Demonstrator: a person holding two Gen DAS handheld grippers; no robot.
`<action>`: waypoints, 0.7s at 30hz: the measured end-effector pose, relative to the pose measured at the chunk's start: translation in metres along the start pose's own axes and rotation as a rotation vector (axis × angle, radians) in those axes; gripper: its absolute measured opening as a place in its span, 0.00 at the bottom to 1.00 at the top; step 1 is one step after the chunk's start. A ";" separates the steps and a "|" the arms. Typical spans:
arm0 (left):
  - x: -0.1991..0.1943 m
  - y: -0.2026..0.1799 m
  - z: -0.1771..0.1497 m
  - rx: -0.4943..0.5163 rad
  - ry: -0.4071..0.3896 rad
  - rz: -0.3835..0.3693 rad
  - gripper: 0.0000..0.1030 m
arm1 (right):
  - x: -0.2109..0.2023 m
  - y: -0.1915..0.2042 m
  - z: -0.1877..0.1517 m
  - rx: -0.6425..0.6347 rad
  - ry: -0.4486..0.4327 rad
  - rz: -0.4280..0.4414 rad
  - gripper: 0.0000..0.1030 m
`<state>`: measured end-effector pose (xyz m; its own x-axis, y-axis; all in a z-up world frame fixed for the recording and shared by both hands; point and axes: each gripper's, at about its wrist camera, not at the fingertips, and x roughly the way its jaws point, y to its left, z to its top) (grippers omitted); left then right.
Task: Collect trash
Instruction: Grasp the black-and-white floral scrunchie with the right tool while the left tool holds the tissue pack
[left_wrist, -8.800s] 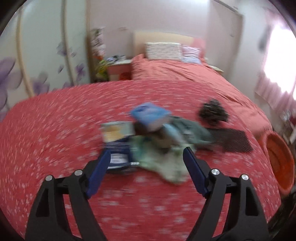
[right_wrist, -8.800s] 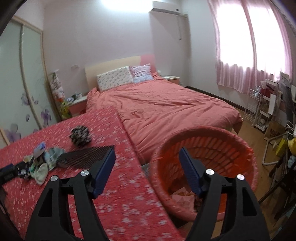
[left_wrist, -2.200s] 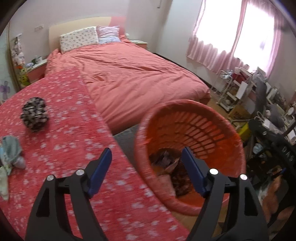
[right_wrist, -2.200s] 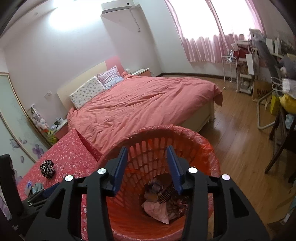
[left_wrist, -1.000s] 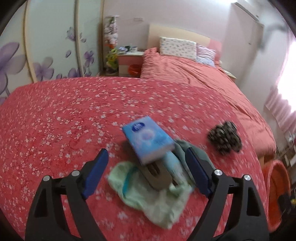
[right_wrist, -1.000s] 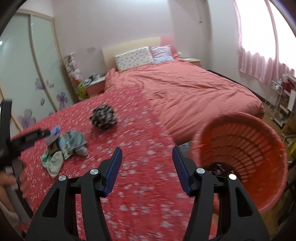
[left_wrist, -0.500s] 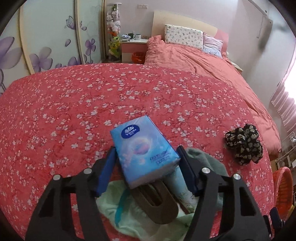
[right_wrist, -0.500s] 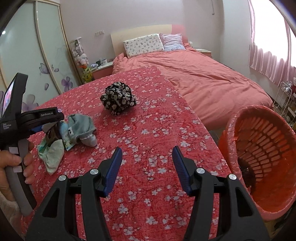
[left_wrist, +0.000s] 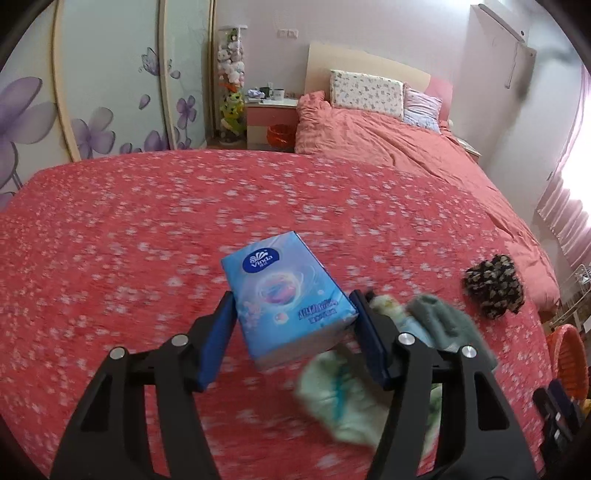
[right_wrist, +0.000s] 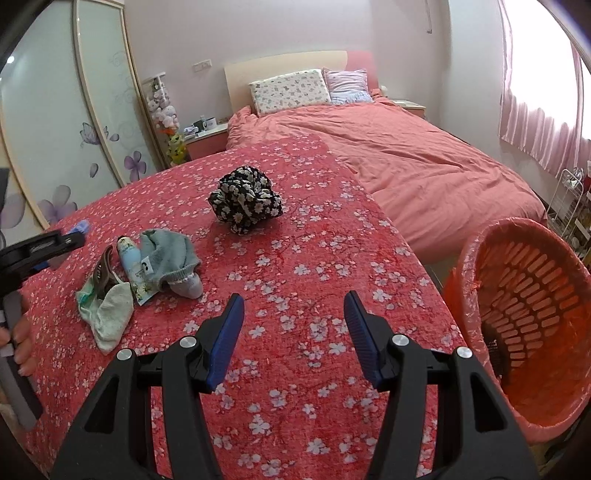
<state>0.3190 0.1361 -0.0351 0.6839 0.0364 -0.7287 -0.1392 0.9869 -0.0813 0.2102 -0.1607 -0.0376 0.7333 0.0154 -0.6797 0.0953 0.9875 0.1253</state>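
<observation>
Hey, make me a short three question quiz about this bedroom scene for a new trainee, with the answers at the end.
1. True or false: the right tool holds nothing.
2. What is between the fingers of the left tool?
A. black floral cloth
B. blue tissue pack
C. grey sock
3. In the right wrist view, on which side of the picture does the orange basket stand?

Key
1. True; it hangs open over the red floral cover.
2. B, the blue tissue pack; the jaws are closing on it.
3. The right side, off the cover's edge.
</observation>
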 end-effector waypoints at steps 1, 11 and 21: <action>-0.003 0.008 -0.002 0.000 0.000 0.007 0.59 | 0.001 0.000 0.001 0.000 0.001 0.001 0.55; 0.009 0.064 -0.031 0.018 0.068 0.098 0.60 | 0.020 0.011 0.017 0.020 0.026 0.010 0.55; 0.014 0.079 -0.036 -0.037 0.075 0.074 0.60 | 0.042 0.024 0.046 0.059 0.028 0.034 0.59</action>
<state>0.2920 0.2090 -0.0763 0.6155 0.0962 -0.7823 -0.2148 0.9754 -0.0490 0.2741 -0.1440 -0.0303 0.7179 0.0542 -0.6940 0.1105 0.9754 0.1905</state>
